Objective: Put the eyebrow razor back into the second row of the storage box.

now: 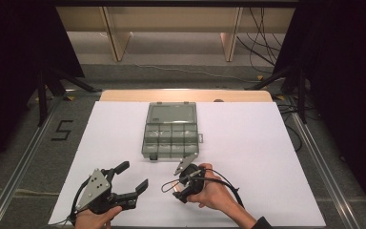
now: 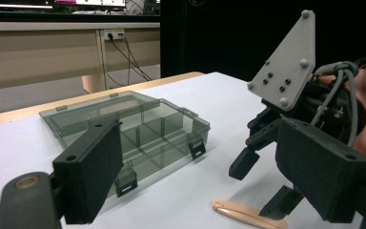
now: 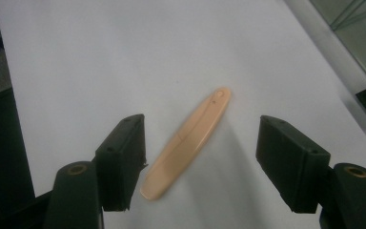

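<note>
Surface point(image 1: 276, 143): flat, covered by a matte white sheet; a pale wooden strip shows along the far edge.
Organizer box point(image 1: 171, 130): clear smoky-grey plastic, rectangular, lid closed; inner walls divide it into small square compartments, with one larger undivided section at the far end. Small dark latches sit on its near side. It lies at the middle of the surface, closer to the far edge than the near one.
Peach stick point(image 3: 187, 143): slim, flat, smooth plastic piece, long with rounded ends, peach-coloured, with a small round mark near one end. It lies flat on the white sheet near the middle of the near edge, just in front of the box's near right corner.
Right gripper point(image 3: 200, 164): black blocky jaws set apart, one on each side of the stick, not touching it; the stick lies slantwise in the gap. A grey three-cornered plate with dark screws rides on top, and a grey cable loops from its body. The hand point(image 1: 214, 188) holds it tilted down toward the sheet.
Left gripper point(image 1: 132, 177): jaws wide apart, nothing between them; held above the near left part of the surface, well apart from the box.
Writing: a dark "5" point(image 1: 62, 130) is marked on the floor off the left edge.
</note>
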`<act>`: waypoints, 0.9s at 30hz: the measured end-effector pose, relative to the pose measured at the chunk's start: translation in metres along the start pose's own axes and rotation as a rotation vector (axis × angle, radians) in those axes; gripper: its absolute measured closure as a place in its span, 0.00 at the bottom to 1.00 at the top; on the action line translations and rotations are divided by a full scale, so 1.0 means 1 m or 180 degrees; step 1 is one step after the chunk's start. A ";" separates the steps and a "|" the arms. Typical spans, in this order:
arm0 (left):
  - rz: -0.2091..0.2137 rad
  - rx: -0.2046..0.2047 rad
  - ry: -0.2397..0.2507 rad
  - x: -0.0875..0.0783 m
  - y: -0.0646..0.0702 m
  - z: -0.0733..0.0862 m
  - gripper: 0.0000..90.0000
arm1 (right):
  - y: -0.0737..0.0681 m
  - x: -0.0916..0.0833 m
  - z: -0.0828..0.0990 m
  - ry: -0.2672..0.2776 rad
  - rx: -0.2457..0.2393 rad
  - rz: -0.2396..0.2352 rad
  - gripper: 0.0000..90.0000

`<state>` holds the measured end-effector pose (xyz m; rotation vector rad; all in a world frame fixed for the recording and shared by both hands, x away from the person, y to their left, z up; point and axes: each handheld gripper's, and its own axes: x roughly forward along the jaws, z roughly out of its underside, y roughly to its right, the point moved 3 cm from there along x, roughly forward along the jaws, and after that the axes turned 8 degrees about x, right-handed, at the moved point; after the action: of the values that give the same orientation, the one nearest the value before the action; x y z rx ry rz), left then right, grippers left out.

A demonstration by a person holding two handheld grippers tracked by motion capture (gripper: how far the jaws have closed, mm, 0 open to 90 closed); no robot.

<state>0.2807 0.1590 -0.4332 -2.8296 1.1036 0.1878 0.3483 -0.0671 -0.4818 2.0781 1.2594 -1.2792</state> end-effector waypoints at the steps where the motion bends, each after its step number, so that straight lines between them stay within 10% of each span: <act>1: 0.0000 0.0000 -0.0001 0.000 0.000 0.000 0.18 | 0.000 0.001 0.000 -0.0037 -0.0001 -0.0005 0.40; 27: -0.0004 -0.0007 0.0007 0.000 0.000 0.000 0.18 | -0.006 0.019 -0.005 -0.0448 -0.0133 0.0076 0.57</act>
<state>0.2807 0.1591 -0.4329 -2.8331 1.1025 0.1859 0.3491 -0.0513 -0.4943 1.9323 1.1862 -1.3513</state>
